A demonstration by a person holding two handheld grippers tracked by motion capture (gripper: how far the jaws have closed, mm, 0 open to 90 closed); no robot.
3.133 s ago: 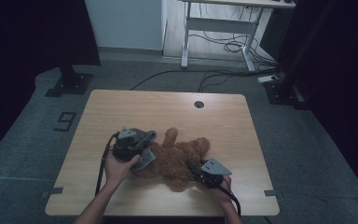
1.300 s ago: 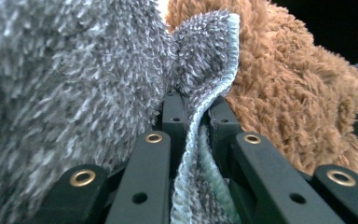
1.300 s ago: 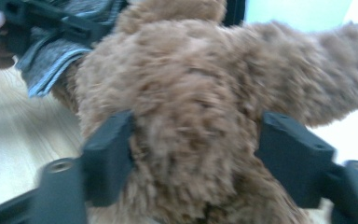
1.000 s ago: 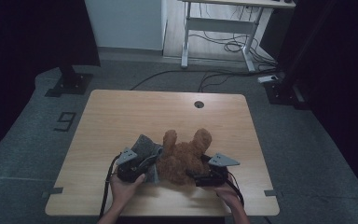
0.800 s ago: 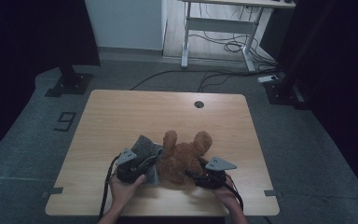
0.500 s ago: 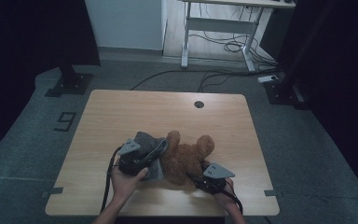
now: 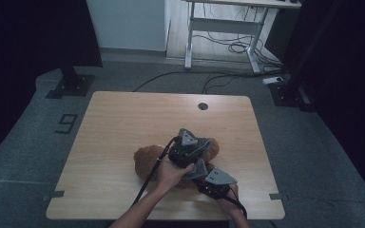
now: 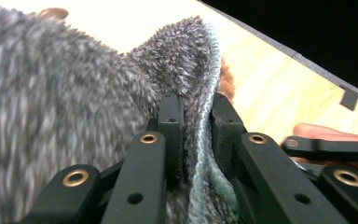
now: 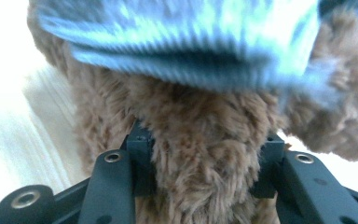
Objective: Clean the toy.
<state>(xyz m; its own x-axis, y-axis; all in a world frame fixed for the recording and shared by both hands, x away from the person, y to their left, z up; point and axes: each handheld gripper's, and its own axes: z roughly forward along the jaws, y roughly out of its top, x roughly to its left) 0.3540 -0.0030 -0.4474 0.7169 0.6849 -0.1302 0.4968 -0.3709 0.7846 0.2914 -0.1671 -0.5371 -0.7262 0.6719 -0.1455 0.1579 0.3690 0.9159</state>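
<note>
The bear, a brown plush toy, lay on the wooden table near its front edge, between the person's two hands. The left gripper was over the bear's middle, and in the left gripper view its jaws were clamped tight on a fold of grey fleece cloth, pinching the teal hem between the pads. Brown fur showed just behind that hem. The right gripper sat just beside the left one, toward the table's front right, its hand low at the edge. In the right gripper view its jaws had just been closing and pressed on a thick brown limb of the bear from both sides, with the cloth's ribbed edge draped across the fur above.
</note>
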